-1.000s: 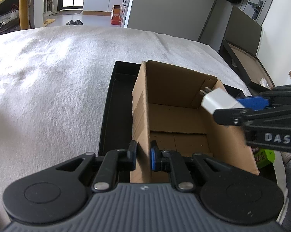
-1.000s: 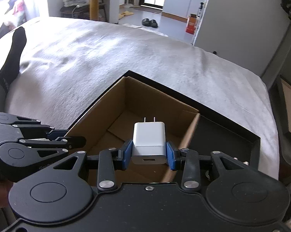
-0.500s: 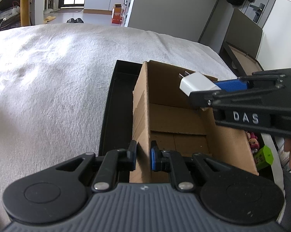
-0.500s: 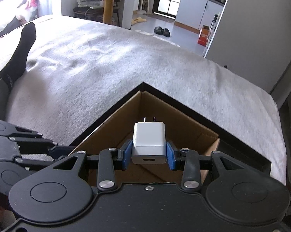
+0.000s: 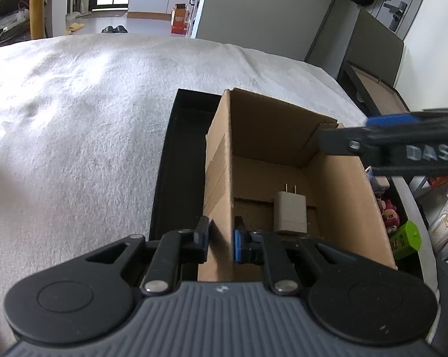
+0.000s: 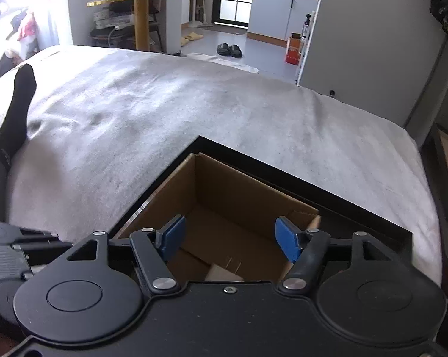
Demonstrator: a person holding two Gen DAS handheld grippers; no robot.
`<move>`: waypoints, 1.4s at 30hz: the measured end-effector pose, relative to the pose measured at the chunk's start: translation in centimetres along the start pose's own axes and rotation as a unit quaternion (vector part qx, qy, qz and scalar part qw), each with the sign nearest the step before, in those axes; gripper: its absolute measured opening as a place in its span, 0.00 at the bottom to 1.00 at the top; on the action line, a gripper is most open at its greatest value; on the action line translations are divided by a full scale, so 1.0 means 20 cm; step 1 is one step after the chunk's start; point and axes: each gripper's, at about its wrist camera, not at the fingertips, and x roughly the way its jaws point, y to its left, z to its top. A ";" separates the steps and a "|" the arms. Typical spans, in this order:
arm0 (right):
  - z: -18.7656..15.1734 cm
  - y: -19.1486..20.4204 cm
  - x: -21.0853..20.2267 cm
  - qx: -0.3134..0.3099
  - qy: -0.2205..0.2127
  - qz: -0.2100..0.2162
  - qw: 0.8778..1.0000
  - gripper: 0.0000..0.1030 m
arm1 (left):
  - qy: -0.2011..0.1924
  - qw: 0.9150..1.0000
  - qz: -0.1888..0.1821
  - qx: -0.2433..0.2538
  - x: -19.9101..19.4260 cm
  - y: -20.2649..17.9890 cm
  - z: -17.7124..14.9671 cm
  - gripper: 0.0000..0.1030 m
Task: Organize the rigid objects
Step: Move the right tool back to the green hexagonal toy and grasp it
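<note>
Dropping charger (image 5: 290,210) into cardboard box (image 5: 283,125); right gripper (image 6: 228,238) just opening, empty; left gripper (image 5: 221,239) pinching wall at 6 o'clock; likely fetching another item next.

The box (image 5: 283,154) stands open at the top, its inside free except for the charger (image 5: 290,211) on its floor. The left gripper (image 5: 221,236) pinches its near wall; the right gripper (image 6: 227,235) hangs over it. Left of the box, the bed (image 5: 75,136) lies bare.
</note>
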 end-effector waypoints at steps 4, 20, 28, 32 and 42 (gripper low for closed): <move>-0.05 -0.04 -0.07 0.011 0.000 -0.007 1.000 0.73 | 0.004 1.000 0.006 0.007 0.00 -0.01 0.00 0.16; -0.36 -0.34 -0.19 0.114 0.027 -0.030 0.993 0.80 | -0.001 0.998 0.050 0.026 -0.04 -0.08 0.03 0.47; -0.51 -0.51 -0.20 0.157 0.035 -0.048 0.986 0.80 | 0.001 0.996 0.079 0.038 -0.03 -0.18 0.05 0.79; -0.58 -0.59 -0.20 0.178 0.041 -0.058 0.981 0.81 | 0.007 0.994 0.096 0.049 0.00 -0.22 0.05 0.84; -0.75 -0.76 -0.17 0.217 0.050 -0.073 0.972 0.86 | 0.019 0.992 0.111 0.054 0.04 -0.26 0.05 0.86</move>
